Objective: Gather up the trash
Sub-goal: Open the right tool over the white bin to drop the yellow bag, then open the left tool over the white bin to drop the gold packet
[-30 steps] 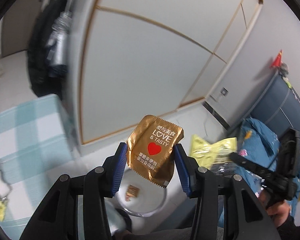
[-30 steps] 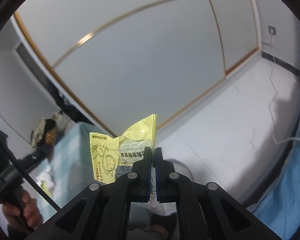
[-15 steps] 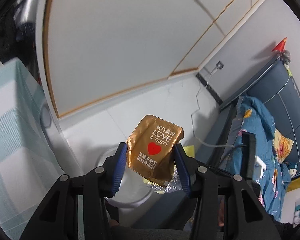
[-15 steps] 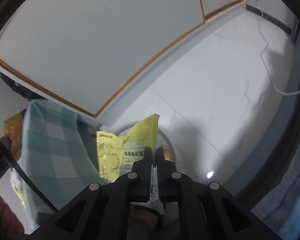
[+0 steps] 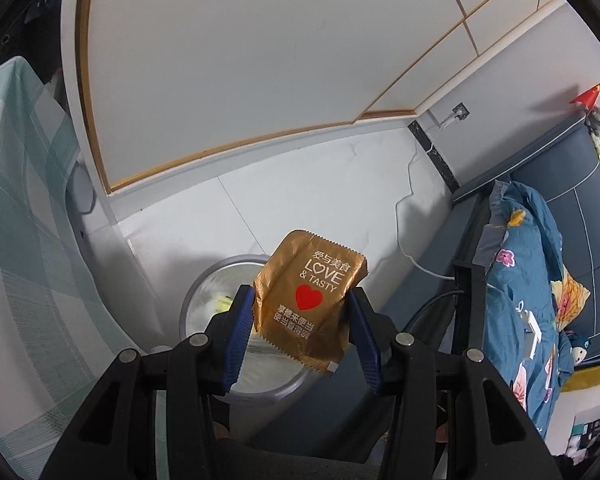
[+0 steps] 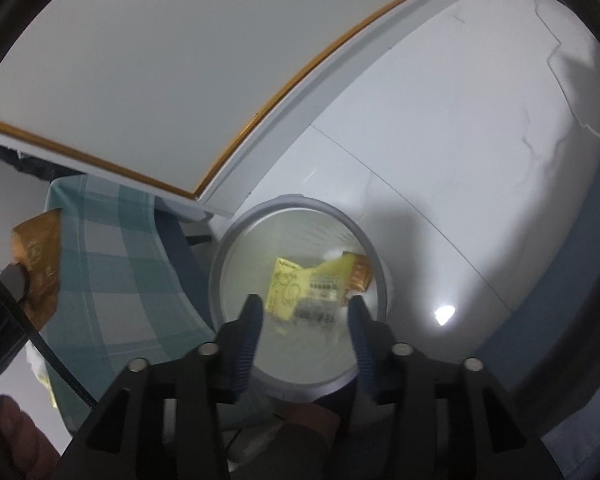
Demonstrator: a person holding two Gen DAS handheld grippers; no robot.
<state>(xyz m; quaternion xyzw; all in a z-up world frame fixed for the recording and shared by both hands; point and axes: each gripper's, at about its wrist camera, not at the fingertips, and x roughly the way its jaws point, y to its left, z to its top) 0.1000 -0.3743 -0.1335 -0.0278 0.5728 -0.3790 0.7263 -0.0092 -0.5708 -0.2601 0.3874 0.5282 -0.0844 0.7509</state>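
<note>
My left gripper is shut on a gold snack wrapper with a red heart, held above the round grey trash bin on the floor. My right gripper is open and empty, right above the same bin. A yellow wrapper lies inside the bin beside a small gold wrapper. The gold wrapper in my left gripper also shows at the far left of the right wrist view.
A table with a green checked cloth stands left of the bin, also in the left wrist view. A bed with blue flowered bedding is to the right. A white cable runs across the white tiled floor. White wardrobe doors stand behind.
My right gripper has opened and the yellow wrapper has dropped into the bin. Both grippers have tilted down towards the bin. My left gripper still holds the gold wrapper.
</note>
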